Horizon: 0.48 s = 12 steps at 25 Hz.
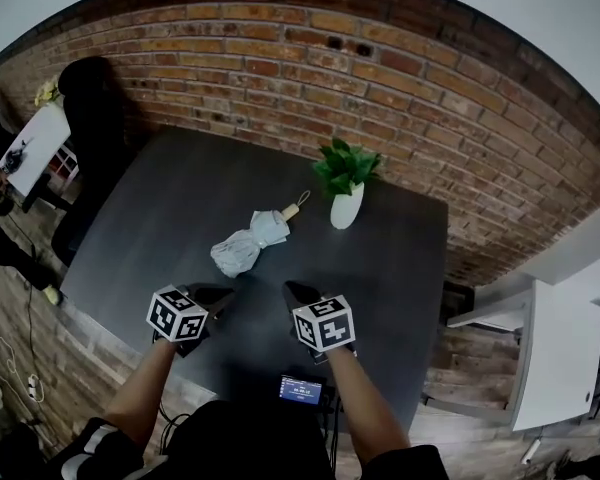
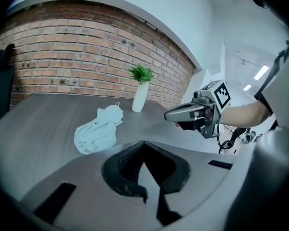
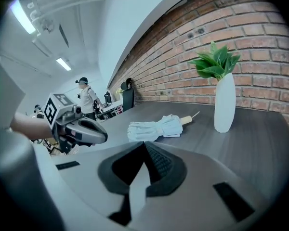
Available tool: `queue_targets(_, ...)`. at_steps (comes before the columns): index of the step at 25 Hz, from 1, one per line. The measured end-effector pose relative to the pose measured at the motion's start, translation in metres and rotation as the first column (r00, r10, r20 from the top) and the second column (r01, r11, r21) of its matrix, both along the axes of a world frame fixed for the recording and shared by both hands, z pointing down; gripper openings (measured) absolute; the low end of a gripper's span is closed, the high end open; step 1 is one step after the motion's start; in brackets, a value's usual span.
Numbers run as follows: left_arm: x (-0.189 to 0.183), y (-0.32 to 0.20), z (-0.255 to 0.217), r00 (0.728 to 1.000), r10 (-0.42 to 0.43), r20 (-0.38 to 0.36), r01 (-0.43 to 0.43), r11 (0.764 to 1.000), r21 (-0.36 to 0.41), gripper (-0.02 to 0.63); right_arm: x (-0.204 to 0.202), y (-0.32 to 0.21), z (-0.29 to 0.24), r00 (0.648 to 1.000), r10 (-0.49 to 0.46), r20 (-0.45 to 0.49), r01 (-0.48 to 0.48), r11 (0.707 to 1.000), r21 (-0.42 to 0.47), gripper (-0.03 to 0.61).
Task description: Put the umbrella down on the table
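Observation:
A folded pale-blue umbrella (image 1: 250,243) with a wooden handle (image 1: 292,210) lies on the dark grey table (image 1: 170,208), near its middle. Neither gripper touches it. My left gripper (image 1: 223,291) hovers near the front edge, a little short of the umbrella's bundled end, jaws closed with nothing between them. My right gripper (image 1: 296,291) hangs beside it to the right, jaws together and empty. From the left gripper view the umbrella (image 2: 97,129) lies ahead to the left, with the right gripper (image 2: 188,112) off to the right. In the right gripper view the umbrella (image 3: 156,128) lies ahead.
A white vase with a green plant (image 1: 346,206) stands just right of the umbrella's handle. A brick wall (image 1: 410,98) runs behind the table. A black chair (image 1: 90,98) is at the far left, white furniture (image 1: 565,358) at the right. A small screen (image 1: 300,389) sits at the front edge.

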<state>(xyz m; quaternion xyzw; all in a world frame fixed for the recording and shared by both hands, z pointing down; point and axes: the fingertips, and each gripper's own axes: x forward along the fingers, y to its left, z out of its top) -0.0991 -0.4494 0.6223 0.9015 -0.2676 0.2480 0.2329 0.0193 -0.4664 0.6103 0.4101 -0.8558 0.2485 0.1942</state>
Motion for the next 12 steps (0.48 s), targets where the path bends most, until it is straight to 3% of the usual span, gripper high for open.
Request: queue_targets(12, 0.027, 0.14, 0.004, 0.983, 0.008, -0.181, -0.017, 0.999, -0.048, 0.003, 0.023, 0.1, 0.0, 0.999, 0.018, 0.041, -0.019, 0.999, 0.027, 0.008)
